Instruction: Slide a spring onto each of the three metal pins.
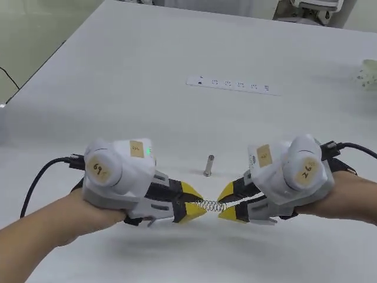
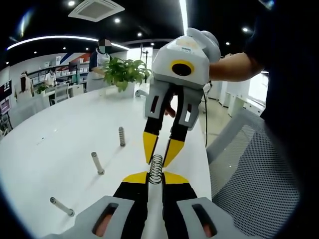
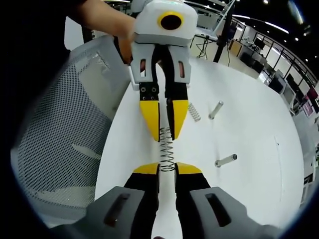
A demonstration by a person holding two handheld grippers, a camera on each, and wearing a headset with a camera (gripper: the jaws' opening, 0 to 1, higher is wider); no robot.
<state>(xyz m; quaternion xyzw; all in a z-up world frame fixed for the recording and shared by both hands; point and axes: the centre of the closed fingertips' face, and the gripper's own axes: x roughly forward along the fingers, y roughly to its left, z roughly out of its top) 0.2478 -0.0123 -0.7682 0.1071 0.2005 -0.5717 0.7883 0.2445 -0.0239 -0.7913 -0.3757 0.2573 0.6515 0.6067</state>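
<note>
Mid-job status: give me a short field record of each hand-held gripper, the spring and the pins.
left hand-held gripper: shut on one end of the spring
right hand-held gripper: shut on its other end
spring: spans both tips, off the table
bare pins: two, on the table
third pin: ribbed, may already carry a spring

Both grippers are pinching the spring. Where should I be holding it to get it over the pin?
Hold the spring by the last coils of one end only, jaws squeezing across its sides. The left gripper and right gripper each clamp an end now, so neither opening is free. The pin seems to stand upright, so the free end should probably point down.
</note>
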